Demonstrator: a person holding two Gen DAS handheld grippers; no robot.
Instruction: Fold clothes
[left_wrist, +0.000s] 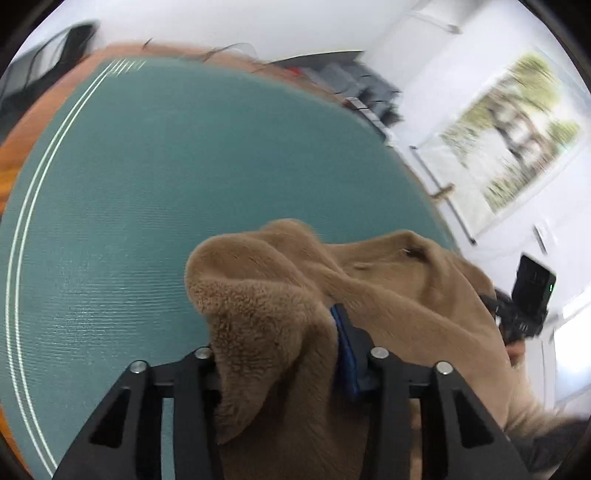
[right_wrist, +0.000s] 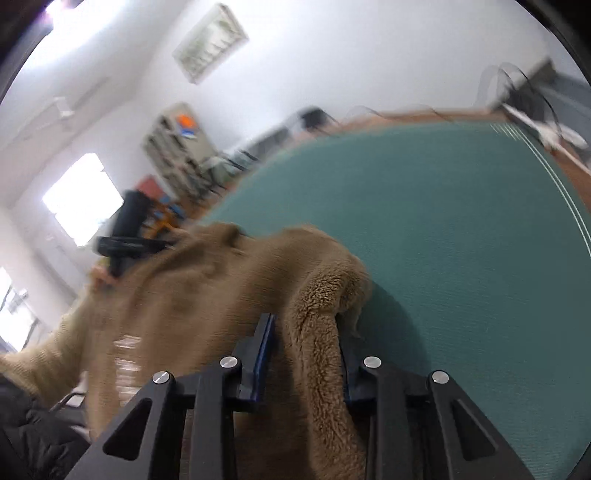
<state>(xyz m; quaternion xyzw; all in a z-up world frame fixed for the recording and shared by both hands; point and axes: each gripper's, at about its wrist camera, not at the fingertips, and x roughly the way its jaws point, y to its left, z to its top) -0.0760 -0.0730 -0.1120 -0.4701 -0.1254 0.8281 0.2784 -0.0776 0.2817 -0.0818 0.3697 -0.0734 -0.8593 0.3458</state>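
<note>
Left wrist view: the left gripper (left_wrist: 284, 354) has its fingers clamped on a fold of a tan fleece garment (left_wrist: 369, 280), the fuzzy edge bunched between the black fingers with a blue pad (left_wrist: 345, 354) showing on the right one. The garment is lifted above a teal mat (left_wrist: 166, 184) that covers the wooden counter (left_wrist: 22, 140), and it stretches off to the right toward the right gripper (left_wrist: 524, 306), seen at the far edge. In the right wrist view, the right gripper (right_wrist: 306, 354) is likewise clamped on a thick fleece edge of the garment (right_wrist: 207, 288), which spans leftward to the left gripper (right_wrist: 125, 232), blurred by motion. The mat (right_wrist: 461, 229) lies beneath, white lines marking its border.
</note>
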